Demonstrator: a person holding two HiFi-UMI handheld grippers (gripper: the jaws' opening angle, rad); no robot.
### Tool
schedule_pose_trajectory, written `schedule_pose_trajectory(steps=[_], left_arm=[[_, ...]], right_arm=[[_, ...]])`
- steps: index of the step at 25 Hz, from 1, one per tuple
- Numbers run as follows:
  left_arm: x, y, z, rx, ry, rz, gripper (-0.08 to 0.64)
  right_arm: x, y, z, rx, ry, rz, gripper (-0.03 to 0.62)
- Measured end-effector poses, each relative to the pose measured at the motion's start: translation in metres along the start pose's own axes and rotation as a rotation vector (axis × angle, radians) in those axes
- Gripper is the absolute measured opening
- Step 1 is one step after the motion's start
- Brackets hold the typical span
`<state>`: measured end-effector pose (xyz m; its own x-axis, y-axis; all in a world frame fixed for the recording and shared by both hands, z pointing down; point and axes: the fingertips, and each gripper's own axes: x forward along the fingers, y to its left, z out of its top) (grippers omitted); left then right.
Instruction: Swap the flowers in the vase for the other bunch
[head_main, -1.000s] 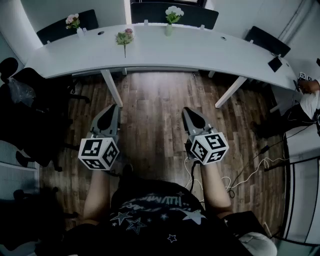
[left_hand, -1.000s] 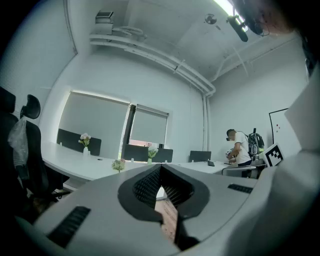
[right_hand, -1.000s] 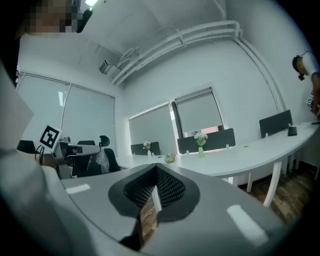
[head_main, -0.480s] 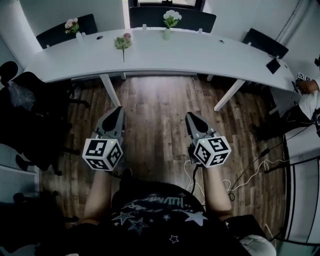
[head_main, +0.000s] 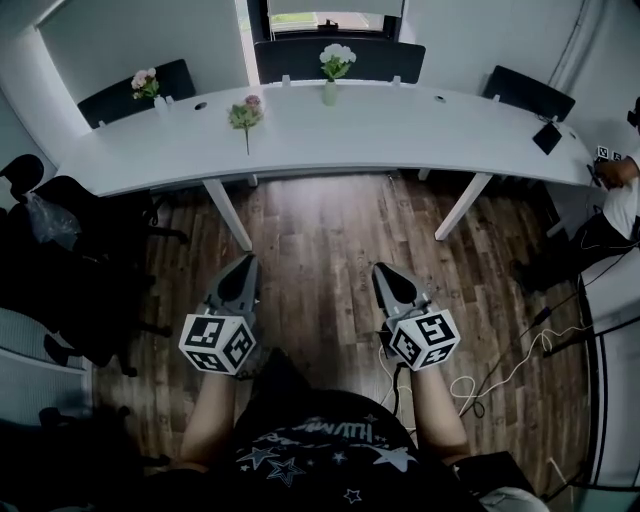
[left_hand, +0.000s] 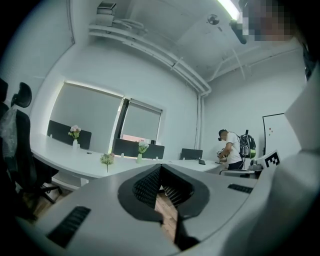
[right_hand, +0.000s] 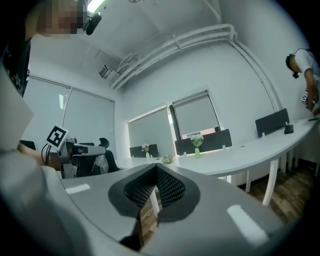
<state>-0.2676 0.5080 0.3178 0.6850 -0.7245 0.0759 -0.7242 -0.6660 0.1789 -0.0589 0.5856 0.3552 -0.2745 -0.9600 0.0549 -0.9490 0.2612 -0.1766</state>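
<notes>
Head view: my left gripper (head_main: 244, 270) and right gripper (head_main: 388, 276) are low in frame over the floor, well apart from the surface (head_main: 420, 120) at top. The vase (head_main: 329, 96) of white flowers (head_main: 337, 58) stands top centre, with the loose bunch (head_main: 246, 113) lying to its left. Left gripper view: jaws pressed together, empty. Right gripper view: the same. I judge the stems light, soft and easily crushed, so I would grip them low and gently. The vase may tip.

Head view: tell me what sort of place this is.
Probably an office or meeting room. It has a long curved white table with dark panels along its far edge, a black office chair beside it, and roller blinds drawn over the windows.
</notes>
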Motion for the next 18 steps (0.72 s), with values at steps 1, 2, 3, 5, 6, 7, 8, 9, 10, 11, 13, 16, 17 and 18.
schedule_pose_trajectory(steps=[1,2,3,5,6,7,8,9,10,11,13,16,17,18], left_arm=[[0.003,0.000,0.000,0.014,0.004,-0.004,0.008],[0.007,0.001,0.001,0.027,0.007,-0.008,0.008],[0.012,0.003,0.001,0.036,0.008,-0.015,0.008],[0.024,0.009,0.001,0.038,0.007,-0.032,0.008],[0.032,0.013,0.001,0.031,0.007,-0.040,0.008],[0.040,0.018,0.000,0.020,0.007,-0.047,0.008],[0.050,0.024,-0.001,0.008,0.008,-0.052,0.008],[0.059,0.030,-0.001,-0.003,0.010,-0.057,0.008],[0.069,0.036,-0.001,-0.010,0.012,-0.061,0.008],[0.079,0.043,-0.002,-0.015,0.015,-0.065,0.008],[0.102,0.059,-0.004,-0.019,0.024,-0.074,0.008],[0.136,0.090,-0.004,-0.021,0.035,-0.080,0.008],[0.147,0.101,-0.001,-0.024,0.035,-0.081,0.008],[0.159,0.112,0.003,-0.027,0.033,-0.082,0.008]], right_arm=[[0.002,-0.003,-0.002,-0.001,0.005,-0.010,0.002],[0.004,-0.006,-0.003,-0.005,0.009,-0.025,0.002],[0.008,-0.010,-0.003,-0.009,0.011,-0.042,0.002],[0.016,-0.017,-0.003,-0.010,0.015,-0.066,0.002],[0.021,-0.021,-0.003,-0.006,0.017,-0.073,0.002],[0.027,-0.024,-0.004,-0.001,0.020,-0.076,0.003],[0.034,-0.028,-0.004,0.006,0.023,-0.079,0.002],[0.041,-0.033,-0.005,0.013,0.029,-0.081,0.002],[0.050,-0.039,-0.006,0.018,0.037,-0.087,0.003],[0.061,-0.046,-0.007,0.020,0.046,-0.097,0.003],[0.084,-0.062,-0.008,0.028,0.053,-0.124,0.003],[0.126,-0.078,-0.006,0.050,0.045,-0.147,0.003],[0.140,-0.081,-0.004,0.052,0.044,-0.149,0.003],[0.155,-0.084,-0.002,0.051,0.044,-0.150,0.003]])
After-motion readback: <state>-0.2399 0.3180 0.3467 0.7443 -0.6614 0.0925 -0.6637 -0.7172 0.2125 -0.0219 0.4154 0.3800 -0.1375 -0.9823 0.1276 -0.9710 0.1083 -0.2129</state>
